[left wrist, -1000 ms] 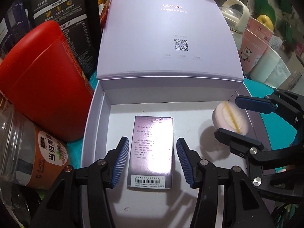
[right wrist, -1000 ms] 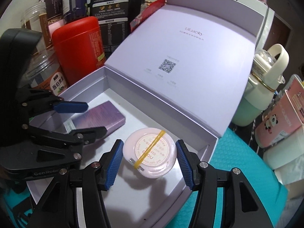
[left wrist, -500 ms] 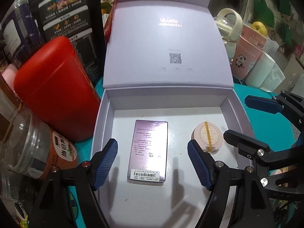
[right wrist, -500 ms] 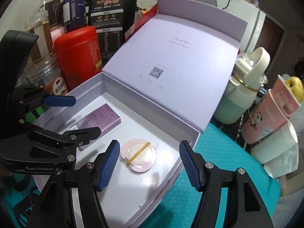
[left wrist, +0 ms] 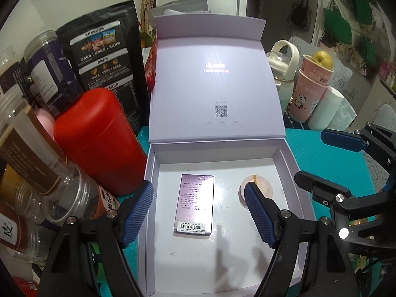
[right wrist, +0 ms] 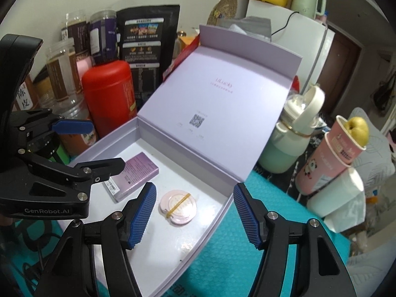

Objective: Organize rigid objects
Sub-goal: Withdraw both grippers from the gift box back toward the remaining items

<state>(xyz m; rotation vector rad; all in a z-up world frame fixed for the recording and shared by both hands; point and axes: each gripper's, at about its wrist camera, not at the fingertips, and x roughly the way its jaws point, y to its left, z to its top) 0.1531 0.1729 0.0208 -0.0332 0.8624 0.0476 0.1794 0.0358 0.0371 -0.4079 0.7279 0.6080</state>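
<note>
Item: pale lilac cardboard gift box (left wrist: 289,170), hinged lid (left wrist: 215,94) standing open, on a teal textured mat (right wrist: 222,259).

Contents: flat purple rectangular carton with a barcode label (left wrist: 195,205), lying left of centre on the white box floor; round pink compact banded with a yellow rubber band (right wrist: 178,206), lying to its right, apart from it. Both rest free.

Left gripper (left wrist: 198,215): blue-padded fingers spread wide above the carton, grasping nothing.
Right gripper (right wrist: 194,214): fingers likewise released, above the compact and the box's right wall, nothing between the pads.

Step in hand, as judged: both pieces are placed; lift both tools straight clear of the walls, then bring the lid down.

Surroundings: red cylindrical canister (left wrist: 99,143) touching or just beside the box's left wall; clear plastic jars (left wrist: 37,173); black printed pouch (left wrist: 106,74); white-and-mint bottle (right wrist: 289,143) and pink panda cup holding a yellow fruit (right wrist: 329,163) to the right.

Obstructions: the lid leans back towards clutter; the canister crowds the left side.
</note>
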